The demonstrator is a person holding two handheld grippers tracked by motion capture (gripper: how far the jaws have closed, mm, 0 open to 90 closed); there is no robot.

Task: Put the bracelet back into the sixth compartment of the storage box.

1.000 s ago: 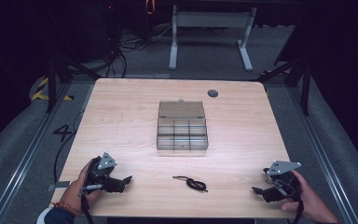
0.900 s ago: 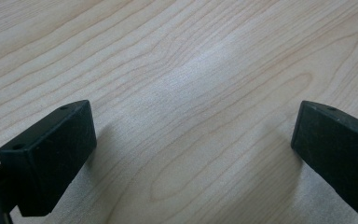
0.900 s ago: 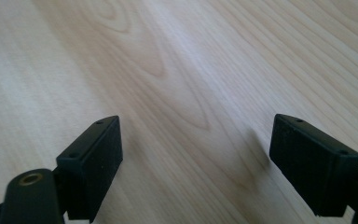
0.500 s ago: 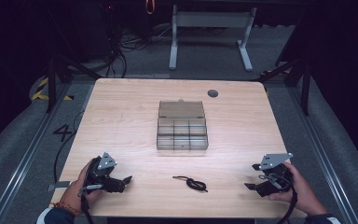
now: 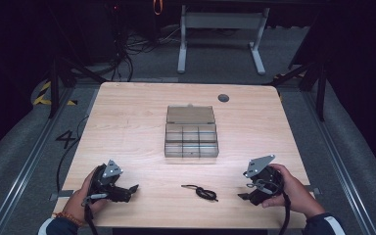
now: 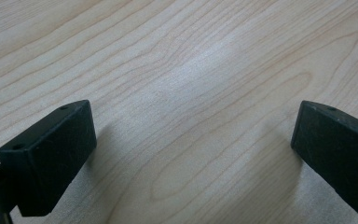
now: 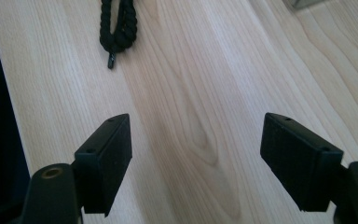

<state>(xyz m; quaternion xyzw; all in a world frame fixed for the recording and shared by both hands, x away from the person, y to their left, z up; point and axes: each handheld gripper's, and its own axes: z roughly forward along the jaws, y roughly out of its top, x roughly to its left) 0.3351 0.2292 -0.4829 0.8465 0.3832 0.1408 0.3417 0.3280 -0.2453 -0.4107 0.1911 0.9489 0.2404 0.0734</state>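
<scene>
A black knotted cord (image 5: pixel 203 191) lies on the wooden table (image 5: pixel 137 122) near its front edge, between my two hands. In the right gripper view the cord (image 7: pixel 117 28) sits ahead and to the left of the jaws. My right gripper (image 5: pixel 243 195) is open, low over the table just right of the cord, with nothing between its fingers (image 7: pixel 109 158). At the front left, my left gripper (image 5: pixel 133 189) rests open over bare wood, its fingers (image 6: pixel 51 154) wide apart. A clear compartment box (image 5: pixel 191 141) with its lid folded back stands in the middle of the table.
A round dark grommet (image 5: pixel 223 98) sits near the table's far right corner. Beyond the table are desk legs (image 5: pixel 220 39), cables and dark floor. The table's front edge (image 7: pixel 0 112) runs close to the right gripper's left jaw.
The right hand has moved left and forward along the front of the table, toward the cord. The left hand and the cord have stayed put.
</scene>
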